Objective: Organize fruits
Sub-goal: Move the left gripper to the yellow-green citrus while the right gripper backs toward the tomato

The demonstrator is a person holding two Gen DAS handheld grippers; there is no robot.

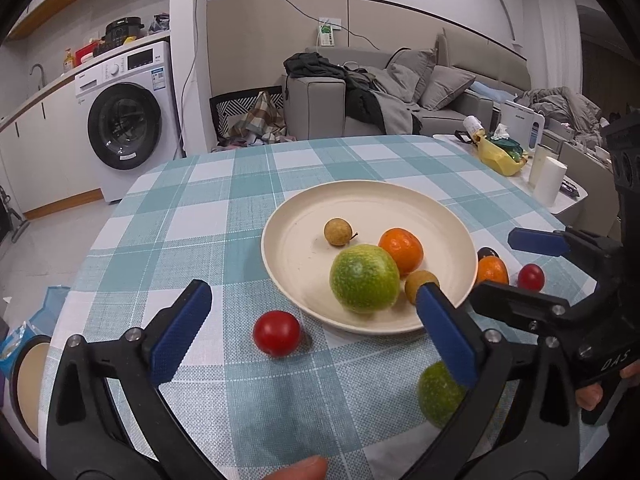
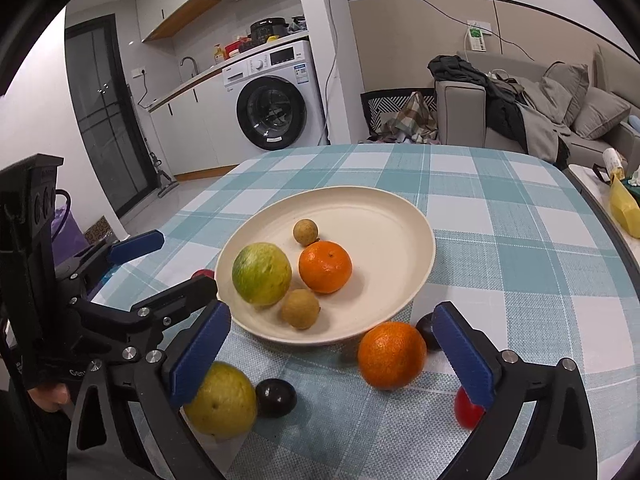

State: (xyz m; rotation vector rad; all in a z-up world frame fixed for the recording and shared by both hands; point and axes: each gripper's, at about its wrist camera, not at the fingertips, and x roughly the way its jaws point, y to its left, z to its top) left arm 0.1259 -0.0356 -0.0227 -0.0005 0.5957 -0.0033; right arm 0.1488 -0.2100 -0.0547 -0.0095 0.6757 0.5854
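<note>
A cream plate (image 1: pixel 280 216) on the checked tablecloth holds a green fruit (image 1: pixel 364 279), a mandarin (image 1: pixel 401 250) and two longans (image 1: pixel 338 232). My left gripper (image 1: pixel 312 296) hovers open over the plate's near edge, nothing between its fingers; a red tomato (image 1: pixel 276 333) lies just below it on the cloth. My right gripper (image 2: pixel 332 314) is open too and empty. Near it on the cloth lie an orange (image 2: pixel 392 354), a yellow-green fruit (image 2: pixel 222 400), two dark plums (image 2: pixel 276 397) and a red tomato (image 2: pixel 466 408), partly hidden by the right finger.
A side table (image 1: pixel 568 200) at the right carries a yellow bag (image 1: pixel 498 156) and white cups. A second plate (image 1: pixel 30 384) sits at the table's left edge. Beyond the table stand a washing machine (image 1: pixel 128 120) and a sofa (image 1: pixel 400 96).
</note>
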